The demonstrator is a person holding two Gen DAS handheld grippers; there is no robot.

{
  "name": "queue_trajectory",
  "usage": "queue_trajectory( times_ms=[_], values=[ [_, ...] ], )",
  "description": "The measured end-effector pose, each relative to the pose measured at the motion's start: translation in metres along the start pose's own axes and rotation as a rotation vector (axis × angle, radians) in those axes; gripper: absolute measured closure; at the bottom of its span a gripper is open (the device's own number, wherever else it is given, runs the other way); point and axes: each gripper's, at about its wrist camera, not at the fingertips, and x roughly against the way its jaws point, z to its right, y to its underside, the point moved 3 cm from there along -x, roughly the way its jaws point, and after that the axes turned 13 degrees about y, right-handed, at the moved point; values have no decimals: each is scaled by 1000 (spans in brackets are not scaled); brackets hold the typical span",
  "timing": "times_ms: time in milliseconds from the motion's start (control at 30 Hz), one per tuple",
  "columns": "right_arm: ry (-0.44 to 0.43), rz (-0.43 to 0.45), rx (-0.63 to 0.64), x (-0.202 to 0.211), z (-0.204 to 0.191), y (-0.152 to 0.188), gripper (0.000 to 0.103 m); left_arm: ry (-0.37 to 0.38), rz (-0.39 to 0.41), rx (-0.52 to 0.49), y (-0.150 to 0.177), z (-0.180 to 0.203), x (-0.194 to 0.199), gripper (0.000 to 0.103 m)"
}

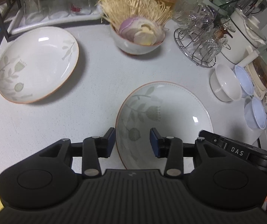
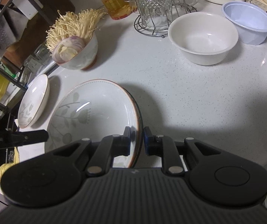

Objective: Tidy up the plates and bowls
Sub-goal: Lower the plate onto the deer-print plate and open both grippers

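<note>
Right hand-held gripper (image 2: 136, 140) pinches the near plate's (image 2: 96, 108) rim, likely for stacking; left hand-held gripper (image 1: 131, 142) straddles its opposite rim unclamped. Second plate (image 1: 38, 63) sits toward the desk's (image 1: 96, 85) far-left corner.

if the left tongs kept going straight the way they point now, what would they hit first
Most likely the near floral plate. The left tongs stand open straddling its rim, pads clear of it, angled down at it. The right tongs pinch the same plate's other edge. Depth is unclear, but nothing lies between.
</note>
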Motion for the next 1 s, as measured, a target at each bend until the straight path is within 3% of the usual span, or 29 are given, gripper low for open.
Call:
queue_trajectory(
  times_ms=[233,600,1000],
  values=[
    [30,133,1,35,-9,-12,85,23,48,-65,-10,19,28,57],
    [-36,298,60,111,-33,-30,85,74,175,-115,-20,51,94,57],
    [-121,335,108,165,-39,-26,85,53,243,-83,2,64,131,57]
  ],
)
